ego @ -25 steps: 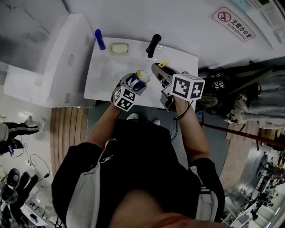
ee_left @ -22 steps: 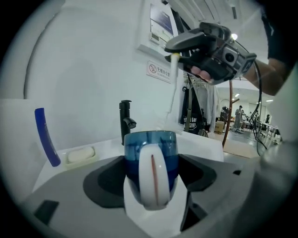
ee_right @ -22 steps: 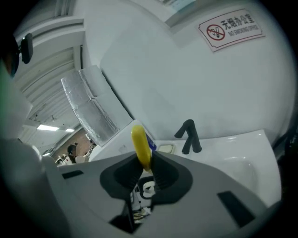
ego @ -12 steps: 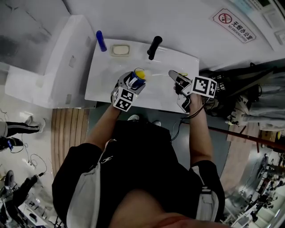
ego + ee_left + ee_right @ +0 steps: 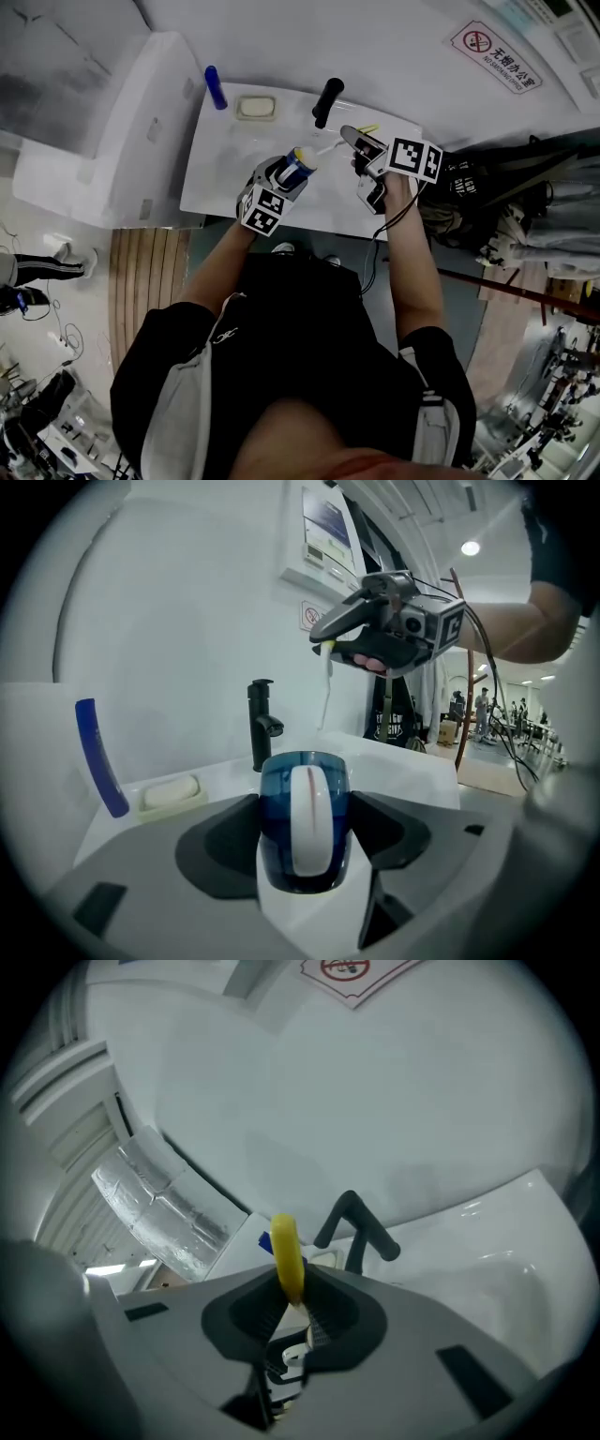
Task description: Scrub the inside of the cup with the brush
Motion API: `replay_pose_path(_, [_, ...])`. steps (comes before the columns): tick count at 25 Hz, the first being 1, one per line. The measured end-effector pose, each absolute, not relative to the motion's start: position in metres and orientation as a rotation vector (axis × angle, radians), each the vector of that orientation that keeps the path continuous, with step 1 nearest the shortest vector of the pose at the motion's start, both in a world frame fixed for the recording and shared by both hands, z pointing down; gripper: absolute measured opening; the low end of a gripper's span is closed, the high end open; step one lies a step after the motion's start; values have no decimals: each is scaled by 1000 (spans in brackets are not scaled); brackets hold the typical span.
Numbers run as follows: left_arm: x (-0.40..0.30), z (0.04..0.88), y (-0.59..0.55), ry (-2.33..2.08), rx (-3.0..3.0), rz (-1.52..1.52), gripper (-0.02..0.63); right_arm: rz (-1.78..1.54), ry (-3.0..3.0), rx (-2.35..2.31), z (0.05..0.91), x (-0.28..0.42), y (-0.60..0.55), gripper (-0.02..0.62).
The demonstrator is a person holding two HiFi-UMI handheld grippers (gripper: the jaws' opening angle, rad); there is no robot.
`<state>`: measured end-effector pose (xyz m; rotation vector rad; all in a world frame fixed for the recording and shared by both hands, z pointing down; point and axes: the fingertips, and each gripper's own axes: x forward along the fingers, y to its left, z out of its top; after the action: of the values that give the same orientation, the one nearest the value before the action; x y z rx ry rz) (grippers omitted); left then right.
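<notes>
A translucent blue cup point(image 5: 296, 167) with a white handle point(image 5: 311, 817) sits tilted between the jaws of my left gripper point(image 5: 286, 174), above the white sink point(image 5: 225, 159). The jaws have just been closing and they press on the cup's sides. My right gripper point(image 5: 356, 142) hovers to the cup's right, near the black faucet point(image 5: 325, 98). It is shut on a brush with a yellow handle point(image 5: 285, 1251). The brush's thin white end point(image 5: 329, 147) reaches toward the cup, a little apart from it. In the left gripper view the right gripper point(image 5: 380, 635) hangs above the cup with the brush point(image 5: 325, 682) pointing down.
A soap dish point(image 5: 254, 106) and a blue stick-like thing point(image 5: 215, 86) rest on the sink's back ledge, left of the faucet. A white fixture point(image 5: 94, 122) stands at the left and a wooden mat point(image 5: 141, 272) lies below it. A no-smoking sign point(image 5: 492, 52) is on the wall.
The right gripper swung out to the right, then came back toward the faucet with the brush. The cup has tipped so its mouth faces the brush.
</notes>
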<state>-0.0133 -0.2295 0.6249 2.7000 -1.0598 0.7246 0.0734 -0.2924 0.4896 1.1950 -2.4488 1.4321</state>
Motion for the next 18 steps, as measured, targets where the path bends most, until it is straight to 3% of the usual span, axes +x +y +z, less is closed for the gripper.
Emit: replay_pose_path(18, [10,613,-227,-980,2796,699,313,1043,-2553,896,440,27,-236,71])
